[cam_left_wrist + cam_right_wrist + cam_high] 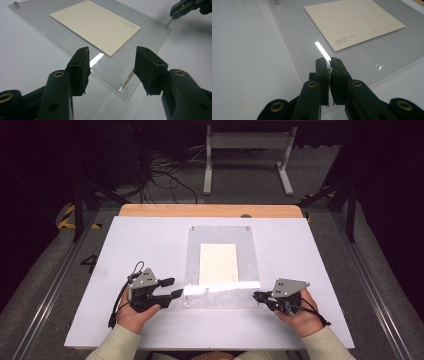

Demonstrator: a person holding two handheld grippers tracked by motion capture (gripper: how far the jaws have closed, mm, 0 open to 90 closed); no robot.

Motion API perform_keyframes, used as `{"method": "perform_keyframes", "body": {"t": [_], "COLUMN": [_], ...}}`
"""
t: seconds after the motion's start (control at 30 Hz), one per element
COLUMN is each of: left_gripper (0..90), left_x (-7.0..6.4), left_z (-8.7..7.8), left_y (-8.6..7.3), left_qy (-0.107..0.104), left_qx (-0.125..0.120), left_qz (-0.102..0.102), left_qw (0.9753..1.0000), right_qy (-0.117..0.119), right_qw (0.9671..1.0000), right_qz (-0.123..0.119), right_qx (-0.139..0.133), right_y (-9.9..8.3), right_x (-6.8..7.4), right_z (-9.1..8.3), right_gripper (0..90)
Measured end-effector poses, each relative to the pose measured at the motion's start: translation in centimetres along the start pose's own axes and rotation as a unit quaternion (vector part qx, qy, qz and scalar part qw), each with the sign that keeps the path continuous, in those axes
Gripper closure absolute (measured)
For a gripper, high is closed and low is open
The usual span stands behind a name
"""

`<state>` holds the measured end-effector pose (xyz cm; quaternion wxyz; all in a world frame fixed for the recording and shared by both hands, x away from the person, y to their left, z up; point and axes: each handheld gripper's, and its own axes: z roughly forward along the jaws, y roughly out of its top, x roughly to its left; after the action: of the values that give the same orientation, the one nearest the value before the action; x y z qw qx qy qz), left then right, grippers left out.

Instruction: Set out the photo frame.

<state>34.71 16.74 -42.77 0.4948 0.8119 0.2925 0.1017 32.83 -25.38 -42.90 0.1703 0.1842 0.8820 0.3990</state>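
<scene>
**Fig. Two grippers at the near edge of a clear plate, seen as I work them remotely.**

Nearest me, the left gripper (172,287) is released, its jaws spread wide. Just ahead of its fingertips, a little toward its right jaw, stands the near-left corner pin (127,80) of the clear acrylic plate (192,255). The pin falls within the gap but is not yet touched. I judge that the coming move turns on this: a short advance straight forward, then a closing of the jaws. The left gripper is the nearer one to this pin.

The right gripper (256,296) sits at the opposite near corner, clenched on a small metal pin (330,69), which glints between its fingertips. Whether that pin is seated in the plate or lifted free, I cannot tell.

The plate's near short edge runs from one gripper to the other; its long axis runs away from both. Beyond the jaws, well apart from them, a cream card (218,262) lies at the plate's middle, aligned the same way. Farthest off are the two far corner pins (193,227), on the white table (140,240).
</scene>
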Motion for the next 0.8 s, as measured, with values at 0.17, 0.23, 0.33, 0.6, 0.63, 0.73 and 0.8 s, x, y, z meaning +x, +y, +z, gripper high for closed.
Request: {"method": "perform_keyframes", "body": {"t": [0.17, 0.23, 0.33, 0.6, 0.63, 0.73, 0.8], "left_gripper": [51.7, 48.1, 40.3, 36.5, 33.4, 29.9, 25.0], "left_x": [0.9, 1.1, 1.9, 4.5, 4.6, 4.7, 4.9], "left_z": [0.2, 0.3, 0.7, 3.3, 3.6, 4.4, 5.4], "left_y": [0.0, 0.1, 0.8, 1.9, 2.0, 2.3, 2.7], "left_qy": [0.011, 0.013, 0.021, 0.004, 0.003, 0.001, -0.004], "left_qx": [-0.008, -0.009, -0.013, -0.007, -0.005, 0.001, 0.007], "left_qz": [-0.016, -0.022, -0.046, -0.089, -0.088, -0.091, -0.085], "left_qw": [0.9998, 0.9996, 0.9986, 0.996, 0.9961, 0.9959, 0.9963], "right_qy": [-0.013, -0.016, -0.034, -0.078, -0.082, -0.091, -0.103], "right_qw": [0.9988, 0.9983, 0.9959, 0.9886, 0.9873, 0.9849, 0.981], "right_qz": [-0.045, -0.054, -0.083, -0.125, -0.133, -0.145, -0.163], "right_qx": [-0.012, -0.013, -0.017, -0.028, -0.029, -0.027, -0.026], "right_y": [-0.5, -0.6, -0.9, -1.6, -1.6, -1.8, -2.0], "right_x": [0.9, 1.1, 1.8, 3.4, 3.6, 4.0, 4.5], "right_z": [-0.2, -0.3, -0.5, -0.6, -0.6, -0.6, -0.7], "right_gripper": [84.9, 84.9, 84.9, 84.7, 84.8, 84.8, 84.8]}}
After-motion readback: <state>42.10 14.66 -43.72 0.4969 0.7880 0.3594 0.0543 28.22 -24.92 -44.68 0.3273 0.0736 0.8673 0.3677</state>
